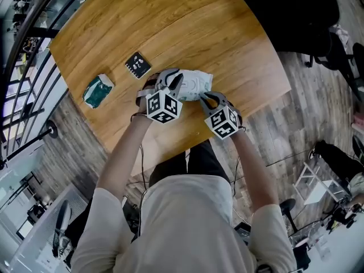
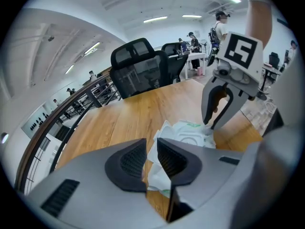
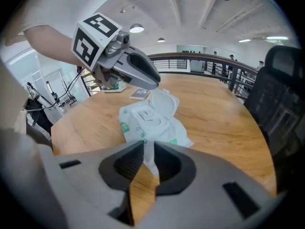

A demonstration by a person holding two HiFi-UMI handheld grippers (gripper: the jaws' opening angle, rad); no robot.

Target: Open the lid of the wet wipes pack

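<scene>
The white wet wipes pack (image 1: 194,84) lies on the wooden table (image 1: 170,21) in front of me. In the right gripper view its round lid (image 3: 165,102) stands flipped up behind the opening (image 3: 144,115). My right gripper (image 3: 148,159) is shut on the pack's near crinkled edge, with a white strip pinched between its pads. My left gripper (image 2: 151,159) hovers at the pack's other end with a gap between its jaws; the pack (image 2: 189,132) shows through and nothing is pressed. In the head view, the left gripper (image 1: 170,83) and the right gripper (image 1: 208,99) flank the pack.
A green packet (image 1: 98,91) and a small black card (image 1: 137,65) lie on the table to the left of the pack. Black office chairs (image 2: 143,68) stand at the far edge. The table's near edge runs just below the grippers.
</scene>
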